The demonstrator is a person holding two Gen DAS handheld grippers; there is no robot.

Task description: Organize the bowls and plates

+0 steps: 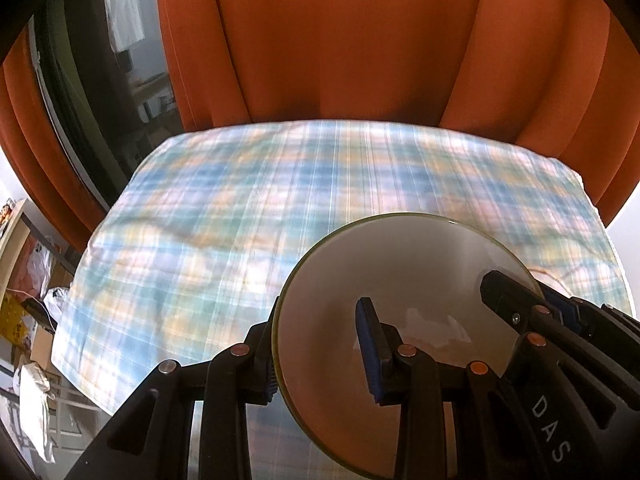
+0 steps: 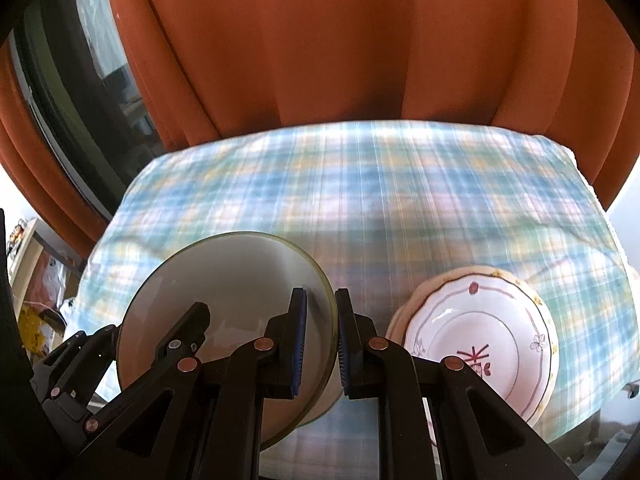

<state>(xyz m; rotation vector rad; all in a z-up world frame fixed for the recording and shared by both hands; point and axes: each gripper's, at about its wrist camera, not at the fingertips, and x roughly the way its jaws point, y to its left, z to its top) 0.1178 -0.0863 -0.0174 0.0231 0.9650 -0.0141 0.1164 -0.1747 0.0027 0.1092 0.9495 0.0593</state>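
Observation:
A plain pale bowl with a thin green rim (image 1: 404,276) (image 2: 236,280) is held over the plaid tablecloth (image 1: 280,200) (image 2: 400,184). My left gripper (image 1: 320,350) is shut on its left rim, one finger inside and one outside. My right gripper (image 2: 322,340) is shut on its right rim in the same way, and its fingers (image 1: 508,296) show in the left wrist view. A white plate with a pink pattern (image 2: 480,344) lies on a cream plate (image 2: 508,276) to the right of the bowl.
Orange curtains (image 1: 340,40) (image 2: 340,40) hang just behind the table's far edge. A dark window (image 1: 80,80) is at the left. Shelves and clutter (image 1: 28,320) stand on the floor to the left of the table.

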